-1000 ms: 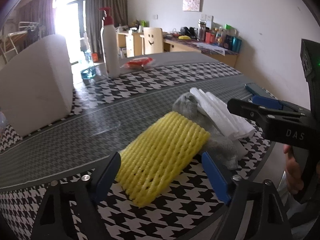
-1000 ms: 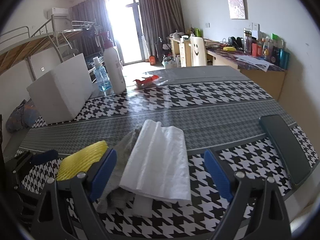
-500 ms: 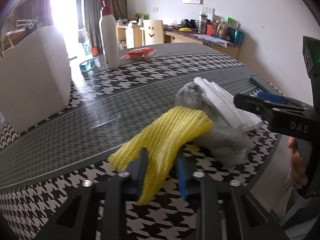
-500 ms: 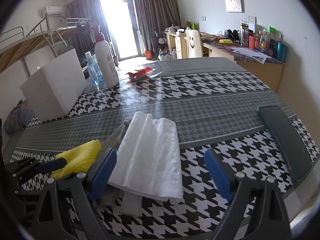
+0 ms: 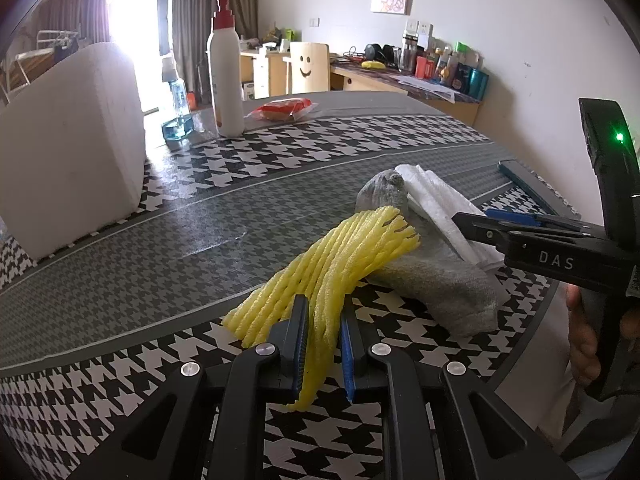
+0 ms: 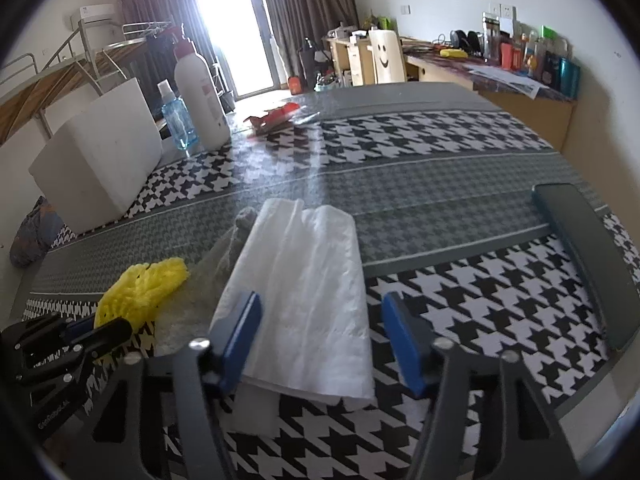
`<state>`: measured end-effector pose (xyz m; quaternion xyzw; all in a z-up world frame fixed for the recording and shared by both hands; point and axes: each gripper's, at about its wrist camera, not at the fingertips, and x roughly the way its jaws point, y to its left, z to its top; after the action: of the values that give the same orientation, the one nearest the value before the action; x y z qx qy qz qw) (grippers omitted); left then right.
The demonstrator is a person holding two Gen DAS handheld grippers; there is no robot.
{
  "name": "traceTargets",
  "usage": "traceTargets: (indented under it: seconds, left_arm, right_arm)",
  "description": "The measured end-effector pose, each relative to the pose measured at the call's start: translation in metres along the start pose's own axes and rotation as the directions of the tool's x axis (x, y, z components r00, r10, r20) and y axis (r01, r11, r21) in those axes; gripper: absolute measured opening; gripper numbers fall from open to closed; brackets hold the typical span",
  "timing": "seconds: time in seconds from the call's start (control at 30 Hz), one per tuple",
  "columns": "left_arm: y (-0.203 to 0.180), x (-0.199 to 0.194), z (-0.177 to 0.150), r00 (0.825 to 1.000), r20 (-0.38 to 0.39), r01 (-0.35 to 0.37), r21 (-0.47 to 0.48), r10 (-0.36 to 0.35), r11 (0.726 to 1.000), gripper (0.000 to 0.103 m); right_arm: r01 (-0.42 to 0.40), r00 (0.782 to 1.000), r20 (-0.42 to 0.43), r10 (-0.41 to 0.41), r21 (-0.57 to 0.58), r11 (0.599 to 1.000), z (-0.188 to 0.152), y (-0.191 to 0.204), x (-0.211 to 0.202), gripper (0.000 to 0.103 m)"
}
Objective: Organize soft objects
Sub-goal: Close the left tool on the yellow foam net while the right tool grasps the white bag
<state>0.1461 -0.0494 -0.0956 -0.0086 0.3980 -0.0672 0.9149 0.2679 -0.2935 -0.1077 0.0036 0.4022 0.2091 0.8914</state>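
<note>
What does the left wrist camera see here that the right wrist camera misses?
Only the left wrist view shows the left claw pinching the yellow foam net, and a hand at the right edge. Only the right wrist view shows the right claw open around the white folded tissue, having just been closing. Both show the grey sock, white foam block and pump bottle.

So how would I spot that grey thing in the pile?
Look at the near edge of the houndstooth table, where three soft things overlap. The grey sock lies between the yellow foam net and the folded white tissue, the only knitted, dull-coloured one.
</note>
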Motion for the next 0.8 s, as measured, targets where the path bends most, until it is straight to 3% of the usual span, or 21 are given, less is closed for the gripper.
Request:
traceTargets:
  seconds: [0.2,0.3,0.33,0.8]
  left_arm:
    - [0.001,0.0,0.0,1.0,0.0,0.0,0.0,0.0,1.0,0.016]
    - [0.0,0.0,0.0,1.0,0.0,0.0,-0.001,0.0,1.0,0.016]
    - [0.0,0.0,0.0,1.0,0.0,0.0,0.0,0.0,1.0,0.016]
    - [0.004,-0.016,0.001,0.999,0.041,0.011,-0.013,-0.01,1.0,0.016]
  right_arm:
    - [-0.016,1.0,0.005,0.016,-0.007,1.0,0.0,0.002,-0.003,0.035]
    - [-0.014,1.0,0.0,0.014,0.008,1.0,0.002,-0.003,-0.002,0.012]
    - [-0.012,1.0,0.0,0.012,0.014,1.0,0.002,-0.005,-0.002,0.009]
    - [-0.058,0.995,0.086,0.058,0.003,0.998,0.011,0.001,-0.033,0.005]
